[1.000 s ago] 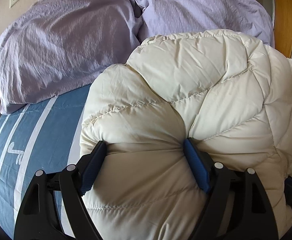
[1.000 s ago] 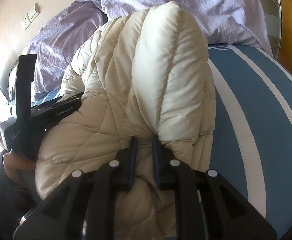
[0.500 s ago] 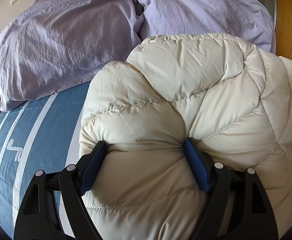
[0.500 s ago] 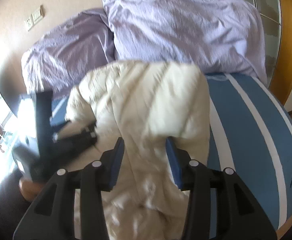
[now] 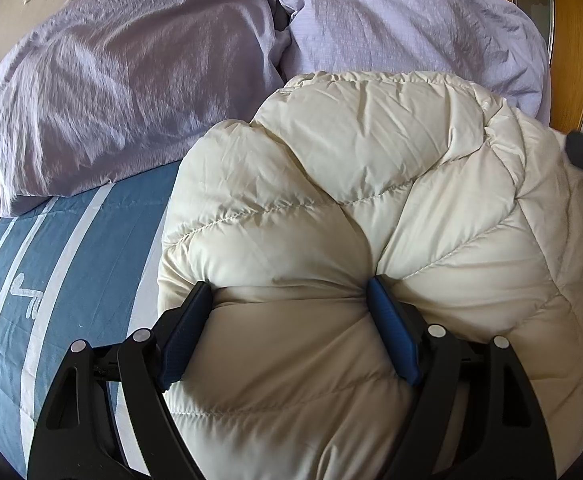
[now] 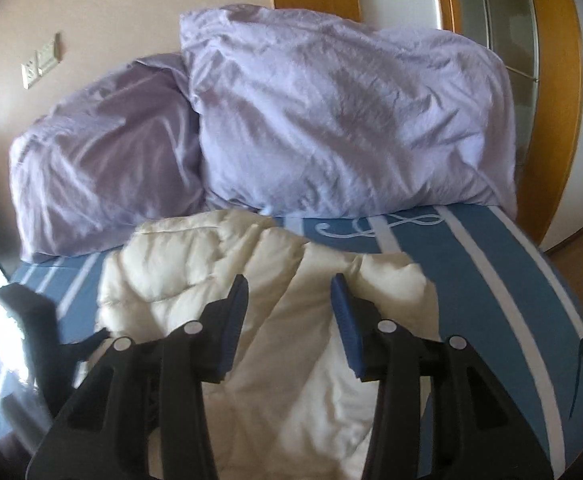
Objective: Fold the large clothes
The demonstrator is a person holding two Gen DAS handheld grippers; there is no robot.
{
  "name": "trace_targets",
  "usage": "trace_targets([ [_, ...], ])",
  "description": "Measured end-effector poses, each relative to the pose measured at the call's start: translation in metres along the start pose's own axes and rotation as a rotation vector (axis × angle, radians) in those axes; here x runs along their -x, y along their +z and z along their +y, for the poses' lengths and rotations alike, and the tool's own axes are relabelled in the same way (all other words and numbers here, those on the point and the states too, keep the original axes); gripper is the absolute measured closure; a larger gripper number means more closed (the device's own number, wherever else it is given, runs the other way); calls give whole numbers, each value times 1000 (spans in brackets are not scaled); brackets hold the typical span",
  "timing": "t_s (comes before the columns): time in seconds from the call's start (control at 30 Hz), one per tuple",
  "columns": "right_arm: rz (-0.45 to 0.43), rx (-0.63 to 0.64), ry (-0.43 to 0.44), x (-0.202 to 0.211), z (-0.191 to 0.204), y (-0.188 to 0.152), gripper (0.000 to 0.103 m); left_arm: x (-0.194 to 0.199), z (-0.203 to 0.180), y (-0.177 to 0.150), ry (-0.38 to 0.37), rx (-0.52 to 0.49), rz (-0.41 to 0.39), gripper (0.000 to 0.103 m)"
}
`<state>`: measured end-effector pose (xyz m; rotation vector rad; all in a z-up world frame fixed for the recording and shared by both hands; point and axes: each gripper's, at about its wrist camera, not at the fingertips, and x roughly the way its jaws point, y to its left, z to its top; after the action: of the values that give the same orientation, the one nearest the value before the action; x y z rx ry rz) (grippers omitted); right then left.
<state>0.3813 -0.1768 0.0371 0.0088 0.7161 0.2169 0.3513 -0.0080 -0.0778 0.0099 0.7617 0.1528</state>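
Observation:
A cream quilted down jacket [image 5: 351, 160] lies bunched on the bed. My left gripper [image 5: 287, 286] is shut on a thick puffy fold of it, and both blue pads dent the fabric. In the right wrist view the jacket [image 6: 195, 264] lies lower and flatter on the bed cover. My right gripper [image 6: 289, 280] hangs above it with its jaws apart and nothing between the pads. The left gripper's dark body [image 6: 31, 320] shows blurred at the left edge of that view.
The blue bed cover [image 6: 491, 272] with white stripes runs under the jacket. Two lilac pillows [image 6: 103, 160] [image 6: 351, 120] lean against the wall behind it. A wooden frame [image 6: 555, 80] stands at the right, and wall sockets [image 6: 39, 64] sit at the upper left.
My right gripper let go of the jacket fold, opened, and rose back away from it. The fold sank onto the bed. The left gripper kept its hold and stayed put.

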Motion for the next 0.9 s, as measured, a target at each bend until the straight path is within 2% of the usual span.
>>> trace_targets([
  [0.27, 46, -9, -37, -30, -14, -18, 61, 0, 1, 0, -9, 8, -3, 23],
  [0.9, 69, -8, -51, -51, -17, -34, 56, 0, 4, 0, -18, 24, -10, 22],
])
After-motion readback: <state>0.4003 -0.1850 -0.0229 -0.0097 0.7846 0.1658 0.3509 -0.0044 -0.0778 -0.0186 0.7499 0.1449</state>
